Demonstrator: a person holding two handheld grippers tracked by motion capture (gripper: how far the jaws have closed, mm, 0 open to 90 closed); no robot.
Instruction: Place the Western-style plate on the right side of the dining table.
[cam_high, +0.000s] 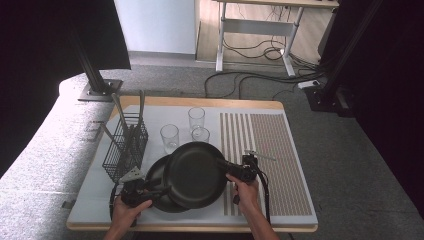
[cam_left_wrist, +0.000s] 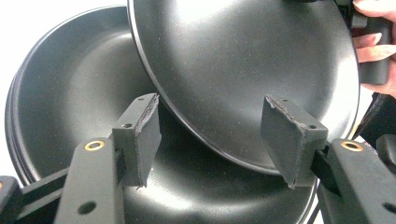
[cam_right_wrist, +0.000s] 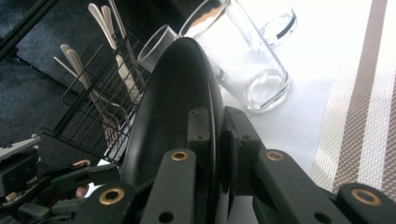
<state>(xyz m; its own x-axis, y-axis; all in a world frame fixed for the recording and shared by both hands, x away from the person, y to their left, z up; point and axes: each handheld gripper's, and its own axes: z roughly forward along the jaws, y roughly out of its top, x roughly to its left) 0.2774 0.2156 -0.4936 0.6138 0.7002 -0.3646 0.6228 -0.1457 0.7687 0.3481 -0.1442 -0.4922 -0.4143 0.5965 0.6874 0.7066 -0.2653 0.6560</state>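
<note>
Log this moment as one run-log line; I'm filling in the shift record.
right gripper: shut on top plate rim, lifted and tilted | left gripper: open, over plate stack | glasses, cutlery basket: untouched

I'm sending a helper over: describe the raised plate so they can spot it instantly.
On the table, right of the wire basket and in front of three glasses, two black plates overlap. The top plate is tilted, its right rim clamped by the right gripper; the lower plate lies flat.

Right gripper (cam_right_wrist: 215, 135) jaws clamped tight; left gripper (cam_left_wrist: 215, 135) jaws spread.
</note>
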